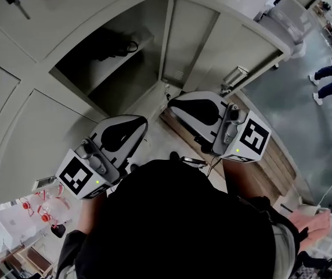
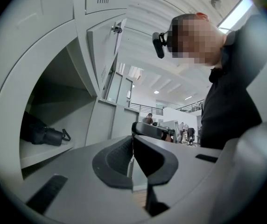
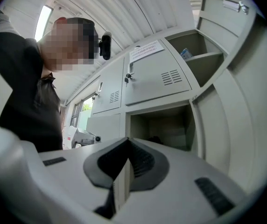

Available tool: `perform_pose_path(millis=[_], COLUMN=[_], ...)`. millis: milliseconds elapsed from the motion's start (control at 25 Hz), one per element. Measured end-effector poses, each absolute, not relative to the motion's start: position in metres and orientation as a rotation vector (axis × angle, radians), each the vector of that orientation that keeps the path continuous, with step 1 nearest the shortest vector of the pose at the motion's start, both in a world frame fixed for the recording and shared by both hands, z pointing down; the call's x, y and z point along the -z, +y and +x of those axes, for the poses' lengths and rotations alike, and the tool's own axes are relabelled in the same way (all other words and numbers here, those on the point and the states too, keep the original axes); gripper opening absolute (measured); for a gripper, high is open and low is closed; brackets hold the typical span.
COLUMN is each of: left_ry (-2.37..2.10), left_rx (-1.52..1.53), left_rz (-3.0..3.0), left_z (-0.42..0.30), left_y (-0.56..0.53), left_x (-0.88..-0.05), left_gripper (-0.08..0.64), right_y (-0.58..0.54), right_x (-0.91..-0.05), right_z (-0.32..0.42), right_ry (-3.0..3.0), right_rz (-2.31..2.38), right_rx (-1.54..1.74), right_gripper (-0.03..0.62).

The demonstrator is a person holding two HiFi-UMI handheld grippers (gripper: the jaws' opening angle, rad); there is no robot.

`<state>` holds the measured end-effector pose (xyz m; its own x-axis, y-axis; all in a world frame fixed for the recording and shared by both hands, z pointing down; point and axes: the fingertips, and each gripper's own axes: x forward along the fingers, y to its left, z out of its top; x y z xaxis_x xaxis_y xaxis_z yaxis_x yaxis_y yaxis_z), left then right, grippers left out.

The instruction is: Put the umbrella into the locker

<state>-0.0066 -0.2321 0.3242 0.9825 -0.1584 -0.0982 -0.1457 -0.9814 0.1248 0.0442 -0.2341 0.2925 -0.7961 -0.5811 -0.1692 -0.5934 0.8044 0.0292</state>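
Since the umbrella (image 1: 111,45) lies inside the locker (image 1: 125,77), the left gripper (image 2: 132,138) and right gripper (image 3: 127,140) wait outside, jaws pressed together, empty.

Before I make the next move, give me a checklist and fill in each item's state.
1. Umbrella inside the locker: ok, it lies in the open compartment.
2. Left gripper empty: ok, jaws together with nothing between them.
3. Right gripper empty: ok, jaws together with nothing between them.
4. Door shut: not ok, it stands wide open.
5. Umbrella clear of the door's swing: ok as far as the left gripper view shows, since it sits back from the front edge.
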Motion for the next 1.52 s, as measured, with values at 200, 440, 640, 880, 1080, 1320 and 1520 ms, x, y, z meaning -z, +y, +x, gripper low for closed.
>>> perform_pose_path(millis=[200,440,640,880,1080,1320,1520], left_ry=[-0.197,-0.207,-0.164,-0.147,-0.134,-0.144,-0.147], left_rx=[0.133,0.209,0.193,0.12,0.115,0.112,0.123], left_rz=[2.993,3.038,2.981,2.961,2.949,2.953,2.932], left_z=[0.002,0.009,0.017,0.028,0.036,0.059,0.089], left_y=[-0.228,-0.226,-0.222,-0.22,-0.217,-0.211,-0.206], left_x=[-0.336,-0.358,-0.373,-0.38,-0.382,-0.385,-0.389], left_gripper=[0.02,0.019,0.02,0.02,0.019,0.02,0.019], right_y=[-0.233,-0.232,-0.229,-0.231,-0.227,-0.22,-0.216], right_x=[-0.314,-0.335,-0.339,-0.352,-0.359,-0.368,-0.371], right_z=[0.045,0.047,0.051,0.06,0.073,0.096,0.124], right_ry=[2.83,2.817,2.803,2.848,2.848,2.838,2.838], right_rz=[-0.917,-0.882,-0.864,-0.922,-0.951,-0.973,-0.985], right_rx=[-0.048,0.063,0.081,0.07,0.07,0.083,0.086], right_gripper=[0.011,0.011,0.011,0.011,0.011,0.011,0.011])
